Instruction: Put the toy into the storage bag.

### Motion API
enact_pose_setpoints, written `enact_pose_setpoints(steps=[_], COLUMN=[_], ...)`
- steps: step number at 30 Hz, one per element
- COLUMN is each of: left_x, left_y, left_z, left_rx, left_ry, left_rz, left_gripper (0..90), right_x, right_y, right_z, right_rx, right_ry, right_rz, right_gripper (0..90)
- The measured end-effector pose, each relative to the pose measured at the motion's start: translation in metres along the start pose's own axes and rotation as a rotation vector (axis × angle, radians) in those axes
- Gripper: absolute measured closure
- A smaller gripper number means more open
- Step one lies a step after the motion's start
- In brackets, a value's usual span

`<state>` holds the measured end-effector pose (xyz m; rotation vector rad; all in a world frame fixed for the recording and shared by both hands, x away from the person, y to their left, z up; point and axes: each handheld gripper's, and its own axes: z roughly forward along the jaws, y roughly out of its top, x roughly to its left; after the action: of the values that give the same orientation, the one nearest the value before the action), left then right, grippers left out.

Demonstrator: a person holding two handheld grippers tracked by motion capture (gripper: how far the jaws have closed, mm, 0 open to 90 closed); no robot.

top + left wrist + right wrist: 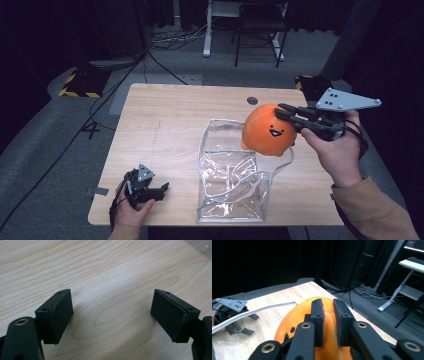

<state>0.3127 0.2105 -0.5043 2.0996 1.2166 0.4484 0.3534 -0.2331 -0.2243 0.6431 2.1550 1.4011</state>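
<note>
The orange plush toy hung above the clear plastic bag, pinched by the right gripper — picked up, I judged, but not yet lowered inside. The left gripper rested on the table, jaws apart and holding nothing. No readable writing — just the toy's smiling face.

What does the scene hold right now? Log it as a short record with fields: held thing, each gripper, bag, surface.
held thing: orange plush toy, pinched by its top, lifted above the bag's far right corner
right gripper: shut on the toy
left gripper: open, nothing between its jaws, low over the table's near left part
bag: clear plastic bag, upright, mouth open
surface: wooden table
</note>
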Motion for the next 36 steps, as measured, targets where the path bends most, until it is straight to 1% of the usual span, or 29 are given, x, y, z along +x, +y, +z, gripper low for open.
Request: enact_pose_setpoints(steps=[8,14,21,29,33,35,36], left_x=[0.000,0.000,0.000,0.000,0.000,0.000,0.000], left_y=[0.001,0.001,0.001,0.001,0.001,0.001,0.001], left_z=[0.001,0.001,0.001,0.001,0.001,0.001,0.001], left_rx=[-0.003,-0.004,-0.004,-0.005,-0.004,-0.004,-0.004], left_ry=[0.001,0.000,-0.001,-0.003,-0.002,-0.002,-0.002], left_rz=[0.002,0.001,0.000,-0.002,-0.001,-0.001,-0.001], left_gripper=[18.5,18.5,18.5,18.5,18.5,18.5,18.5], right_x=[0.013,0.023,0.031,0.039,0.040,0.041,0.041], right_y=[0.006,0.007,0.004,0.000,-0.005,-0.010,-0.010], right_z=[0.024,0.043,0.063,0.083,0.093,0.100,0.100], right_rx=[0.013,0.035,0.056,0.106,0.134,0.159,0.159], right_ry=[0.051,0.088,0.126,0.152,0.165,0.172,0.172], right_rz=[-0.015,-0.029,-0.024,-0.033,-0.027,-0.020,-0.020], right_gripper=[79.5,79.5,79.5,79.5,79.5,79.5,79.5])
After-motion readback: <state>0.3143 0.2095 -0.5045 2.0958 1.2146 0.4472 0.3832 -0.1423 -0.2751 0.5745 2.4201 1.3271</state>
